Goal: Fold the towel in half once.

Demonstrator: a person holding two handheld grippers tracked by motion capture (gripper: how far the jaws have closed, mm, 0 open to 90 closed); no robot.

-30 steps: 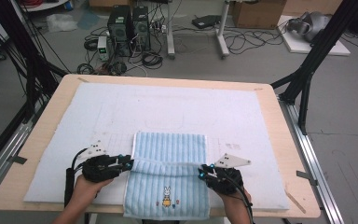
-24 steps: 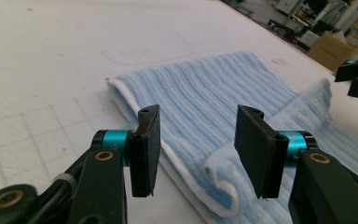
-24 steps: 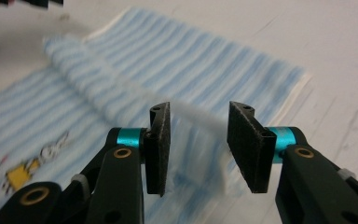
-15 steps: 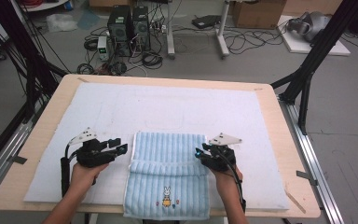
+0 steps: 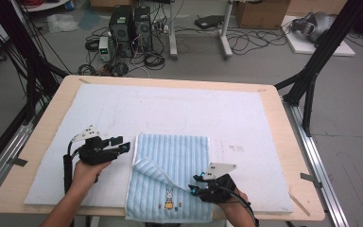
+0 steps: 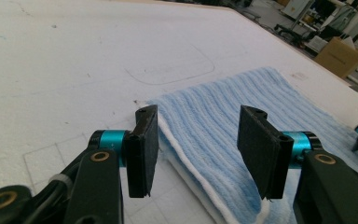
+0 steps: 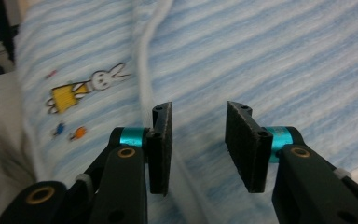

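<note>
A light wooden table (image 5: 52,101) topped with a white foam sheet (image 5: 170,106) is standing on grey concrete floor (image 5: 350,118). Beyond its far edge, black computer towers (image 5: 131,23), tangled black cables (image 5: 246,40) and a brown cardboard box (image 5: 259,13) are sitting; black metal struts (image 5: 319,56) are flanking both sides.

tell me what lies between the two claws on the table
In the high view, the blue striped towel lies between the left claw and the right claw, its folded white-edged flap running across the stretch.
</note>
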